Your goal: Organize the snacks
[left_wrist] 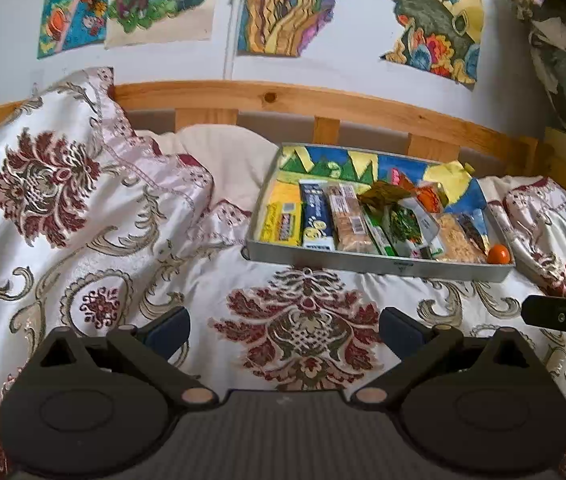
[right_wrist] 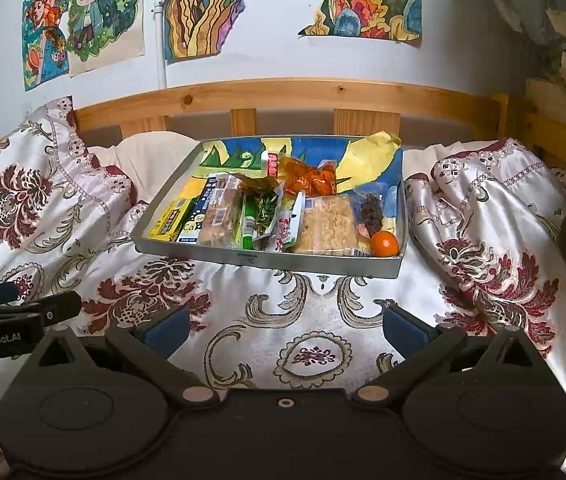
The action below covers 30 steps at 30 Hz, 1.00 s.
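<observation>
Currently: left tool (left_wrist: pixel 285 326) jaws spread wide, empty, above the bedspread (left_wrist: pixel 83 240) | right tool (right_wrist: pixel 286 326) jaws spread wide, empty | tray (right_wrist: pixel 267 258) of snacks on the bed at 12 o'clock from the right tool, at 1 o'clock from the left | orange fruit (right_wrist: pixel 385 244) in the tray's near right corner.

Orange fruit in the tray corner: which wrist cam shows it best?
Right wrist. The orange fruit is larger and nearer centre there, sitting in the near right corner of the tray beside the flaky snack pack. Left wrist shows it smaller, off to the right, against the tray wall.
</observation>
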Available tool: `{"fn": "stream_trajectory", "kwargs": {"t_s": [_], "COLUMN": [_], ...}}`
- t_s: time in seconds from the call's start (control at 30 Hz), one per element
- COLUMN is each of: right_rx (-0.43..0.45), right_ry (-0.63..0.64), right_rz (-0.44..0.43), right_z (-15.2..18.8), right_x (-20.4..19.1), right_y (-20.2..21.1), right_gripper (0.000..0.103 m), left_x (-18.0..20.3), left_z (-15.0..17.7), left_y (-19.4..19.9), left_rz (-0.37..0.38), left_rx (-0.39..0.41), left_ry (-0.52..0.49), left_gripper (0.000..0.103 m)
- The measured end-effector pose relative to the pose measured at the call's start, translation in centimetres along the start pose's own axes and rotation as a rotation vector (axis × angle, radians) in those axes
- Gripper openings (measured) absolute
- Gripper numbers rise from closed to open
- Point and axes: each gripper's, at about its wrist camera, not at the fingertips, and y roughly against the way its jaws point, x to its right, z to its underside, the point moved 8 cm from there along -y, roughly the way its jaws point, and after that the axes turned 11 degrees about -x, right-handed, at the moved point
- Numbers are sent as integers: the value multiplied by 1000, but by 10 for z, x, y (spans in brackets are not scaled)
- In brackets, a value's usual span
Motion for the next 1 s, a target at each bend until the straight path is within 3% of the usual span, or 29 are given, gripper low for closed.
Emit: {"fn": "stream_trajectory", "kwargs": {"t_s": [1.0], "right_rx": [-31], "right_ry": [13], "right_rz": [-8], "right_z": [7], "right_x": [-3], "right_y": [-5], "right_gripper": [102], "left_x": [1], "left_z": [6], "left_y": [-4], "left_rz": [-3], "left_rx": [-46], "left_ry": [-8], "left_gripper": [102]}}
